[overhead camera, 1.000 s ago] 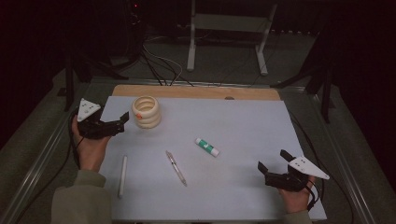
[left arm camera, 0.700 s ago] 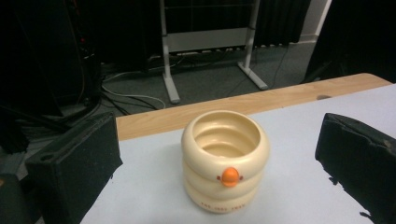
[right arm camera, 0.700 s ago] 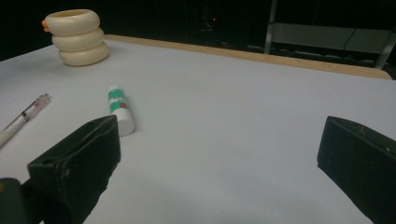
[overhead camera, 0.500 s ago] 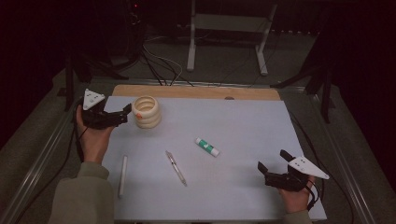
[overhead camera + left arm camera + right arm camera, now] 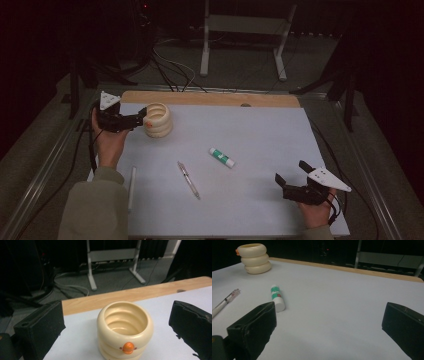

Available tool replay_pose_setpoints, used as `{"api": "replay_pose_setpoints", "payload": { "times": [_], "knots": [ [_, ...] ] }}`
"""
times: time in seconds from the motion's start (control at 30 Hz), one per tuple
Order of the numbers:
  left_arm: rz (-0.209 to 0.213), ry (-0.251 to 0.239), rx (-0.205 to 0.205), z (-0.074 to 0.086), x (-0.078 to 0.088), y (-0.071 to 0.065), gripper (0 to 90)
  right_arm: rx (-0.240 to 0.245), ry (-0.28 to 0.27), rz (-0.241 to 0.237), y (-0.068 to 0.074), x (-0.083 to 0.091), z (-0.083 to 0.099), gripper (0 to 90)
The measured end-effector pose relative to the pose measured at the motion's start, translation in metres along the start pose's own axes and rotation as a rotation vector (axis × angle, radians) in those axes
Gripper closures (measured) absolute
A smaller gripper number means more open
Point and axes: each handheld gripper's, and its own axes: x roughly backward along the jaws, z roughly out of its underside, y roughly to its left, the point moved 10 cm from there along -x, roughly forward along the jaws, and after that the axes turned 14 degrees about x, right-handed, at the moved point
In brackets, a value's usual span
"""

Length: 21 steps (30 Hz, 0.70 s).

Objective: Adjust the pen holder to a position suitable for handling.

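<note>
A cream ribbed cup (image 5: pixel 158 120) with an orange beak on its side stands at the far left of the white table top (image 5: pixel 280 125). My left gripper (image 5: pixel 138 119) is open right beside the cup, its jaws pointing at it. In the left gripper view the cup (image 5: pixel 124 330) sits between and just beyond the wide-apart jaws of the left gripper (image 5: pixel 117 315). My right gripper (image 5: pixel 291 171) rests open near the front right corner, empty. The right gripper view shows the right gripper (image 5: pixel 329 317) facing a green-and-white glue stick (image 5: pixel 277 298).
The glue stick (image 5: pixel 222 157) and a clear pen (image 5: pixel 188 179) lie mid-table. A thin white stick (image 5: pixel 132 186) lies by the left forearm. A wooden strip (image 5: pixel 210 98) runs along the far edge. Behind it are a metal stand (image 5: pixel 245 30) and floor cables.
The left hand has carried its gripper farther back and rightward, up against the cup's side. The right gripper has stayed put.
</note>
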Motion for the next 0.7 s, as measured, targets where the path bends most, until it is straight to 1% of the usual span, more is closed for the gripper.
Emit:
{"api": "replay_pose_setpoints", "payload": {
  "times": [0.07,0.13,0.17,0.2,0.23,0.27,0.4,0.47,0.53,0.57,0.67,0.7],
  "knots": [
    [-0.022,0.022,0.008,0.003,-0.008,0.003,0.6,0.000,0.001,-0.002,0.000,0.000,0.000,0.0],
    [-0.022,0.022,0.008,0.003,-0.008,0.003,0.6,0.000,0.001,-0.002,0.000,0.000,0.000,0.0],
    [-0.036,0.040,0.031,0.005,-0.016,0.006,0.6,0.001,0.001,-0.003,0.001,-0.001,0.000,0.0],
    [-0.044,0.049,0.039,0.007,-0.019,0.008,0.6,0.001,0.001,-0.004,0.001,-0.001,0.000,0.0],
    [-0.044,0.049,0.039,0.007,-0.019,0.008,0.6,0.001,0.001,-0.004,0.001,-0.001,0.000,0.0],
    [-0.055,0.060,0.054,0.010,-0.024,0.009,0.6,0.001,0.002,-0.004,0.001,-0.001,0.000,0.0],
    [-0.068,0.078,0.075,0.015,-0.033,0.009,0.6,0.001,0.000,-0.004,0.000,0.000,0.000,0.0],
    [-0.081,0.089,0.070,0.018,-0.037,0.009,0.9,-0.001,-0.001,-0.004,0.000,0.000,0.000,0.0],
    [-0.081,0.089,0.070,0.018,-0.037,0.009,1.0,0.000,-0.001,-0.004,0.000,0.000,-0.001,0.0],
    [-0.107,0.112,0.066,0.023,-0.044,0.010,1.0,0.002,-0.001,-0.005,0.001,-0.001,0.000,0.0],
    [-0.117,0.122,0.073,0.026,-0.048,0.011,1.6,0.003,0.000,-0.008,0.001,-0.001,-0.001,0.0],
    [-0.122,0.129,0.073,0.027,-0.050,0.011,3.4,0.004,0.000,-0.007,0.001,-0.001,-0.001,0.0]
  ]
}}
